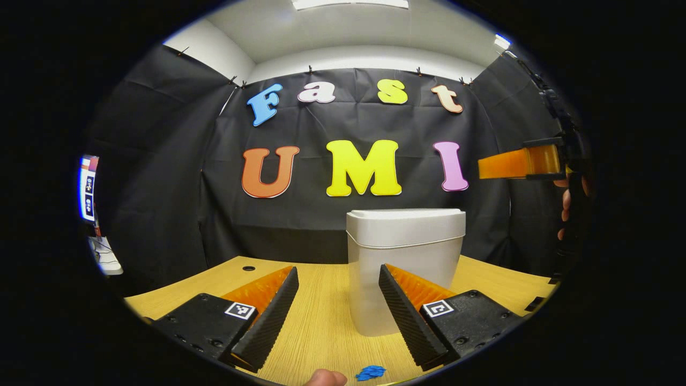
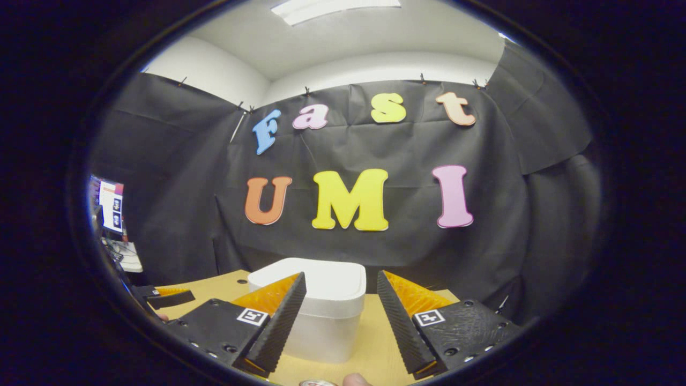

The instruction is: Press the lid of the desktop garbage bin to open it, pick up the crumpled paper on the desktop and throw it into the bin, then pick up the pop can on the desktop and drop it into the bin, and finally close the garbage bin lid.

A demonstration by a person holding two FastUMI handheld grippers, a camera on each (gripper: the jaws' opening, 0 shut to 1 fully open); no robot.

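The white desktop bin (image 1: 405,257) stands on the wooden table (image 1: 321,332) with its lid (image 1: 405,220) down. My left gripper (image 1: 338,316) is open, low over the table, just in front of the bin. A small blue crumpled paper (image 1: 371,372) lies at the near edge below it. My right gripper (image 2: 340,321) is open too and looks down on the bin's lid (image 2: 321,281) from higher up; in the left gripper view it hangs at the upper right (image 1: 522,162). The rim of the pop can (image 2: 317,383) peeks in at the bottom.
A screen (image 1: 88,187) and a cluttered shelf sit beyond the table's left side. The tabletop has a small round hole (image 1: 248,268) at the back left. A hand (image 1: 565,203) holds the right gripper. The left gripper (image 2: 166,297) shows at the left, low.
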